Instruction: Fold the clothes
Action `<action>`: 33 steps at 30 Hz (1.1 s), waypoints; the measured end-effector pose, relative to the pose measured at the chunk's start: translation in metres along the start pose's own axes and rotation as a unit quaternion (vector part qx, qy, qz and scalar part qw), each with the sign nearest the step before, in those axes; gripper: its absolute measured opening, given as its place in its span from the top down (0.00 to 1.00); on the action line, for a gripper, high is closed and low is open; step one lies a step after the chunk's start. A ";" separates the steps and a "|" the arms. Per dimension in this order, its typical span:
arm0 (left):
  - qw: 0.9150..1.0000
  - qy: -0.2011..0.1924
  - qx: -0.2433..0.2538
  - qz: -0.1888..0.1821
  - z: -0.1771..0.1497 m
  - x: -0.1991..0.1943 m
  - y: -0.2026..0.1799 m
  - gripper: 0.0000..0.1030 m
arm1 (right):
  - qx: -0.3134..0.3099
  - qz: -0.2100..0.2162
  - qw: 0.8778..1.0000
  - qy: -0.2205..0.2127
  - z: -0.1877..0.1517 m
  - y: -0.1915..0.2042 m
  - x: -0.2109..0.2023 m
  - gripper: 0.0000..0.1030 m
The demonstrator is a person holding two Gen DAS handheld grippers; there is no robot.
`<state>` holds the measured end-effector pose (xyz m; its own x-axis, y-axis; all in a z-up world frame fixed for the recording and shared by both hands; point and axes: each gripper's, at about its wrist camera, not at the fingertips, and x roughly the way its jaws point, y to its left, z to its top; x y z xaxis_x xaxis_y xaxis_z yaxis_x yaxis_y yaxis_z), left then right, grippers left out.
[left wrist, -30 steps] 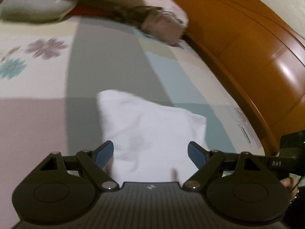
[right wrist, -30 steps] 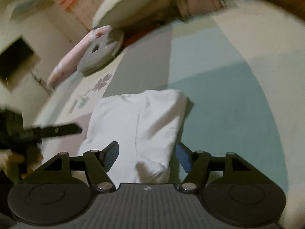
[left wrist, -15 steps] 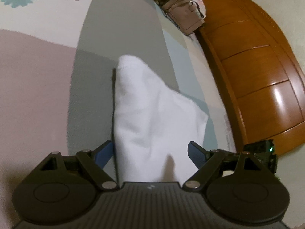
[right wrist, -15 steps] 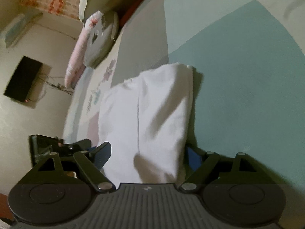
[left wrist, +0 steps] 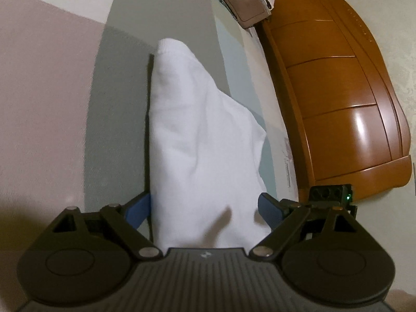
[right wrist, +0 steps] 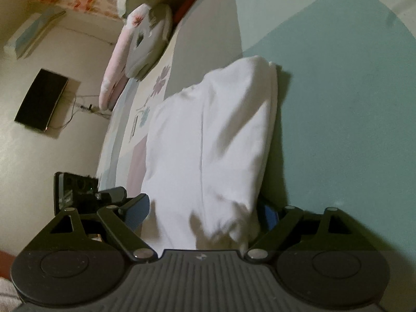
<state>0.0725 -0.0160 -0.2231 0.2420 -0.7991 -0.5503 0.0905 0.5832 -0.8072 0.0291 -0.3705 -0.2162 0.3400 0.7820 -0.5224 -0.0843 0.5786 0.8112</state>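
A home bedroom: patchwork bedspread (left wrist: pixel 46 83), wooden headboard (left wrist: pixel 338 98), pillows (right wrist: pixel 145 41).

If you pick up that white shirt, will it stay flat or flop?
The white garment would probably flop: it already sags in soft folds and creases on the bedspread. It looks light, and a push would likely bunch it rather than slide it whole.

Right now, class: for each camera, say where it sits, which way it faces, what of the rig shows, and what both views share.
Left wrist: on the left gripper, facing down along the white garment toward the wooden headboard; jaws opening, garment between.
Right wrist: on the right gripper, facing the pillow and the wall; jaws opening, garment between.
Shared: the garment and the bedsheet.
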 end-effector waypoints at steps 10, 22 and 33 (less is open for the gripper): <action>1.000 -0.021 0.016 -0.007 0.027 0.029 -0.009 0.14 | -0.013 0.015 1.000 -0.010 0.024 0.003 0.023 0.13; 0.998 -0.037 0.041 0.000 0.028 0.029 -0.011 0.14 | -0.032 0.006 0.998 -0.054 0.024 0.000 0.030 0.33; 0.993 -0.070 0.053 0.077 0.010 0.020 -0.018 0.63 | -0.076 -0.087 0.988 -0.107 0.005 0.018 0.035 0.60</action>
<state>0.0850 -0.0410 -0.2177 0.3924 -0.6757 -0.6240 0.1414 0.7147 -0.6850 0.0443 -0.3334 -0.2186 0.5506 0.6102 -0.5696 -0.1405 0.7404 0.6574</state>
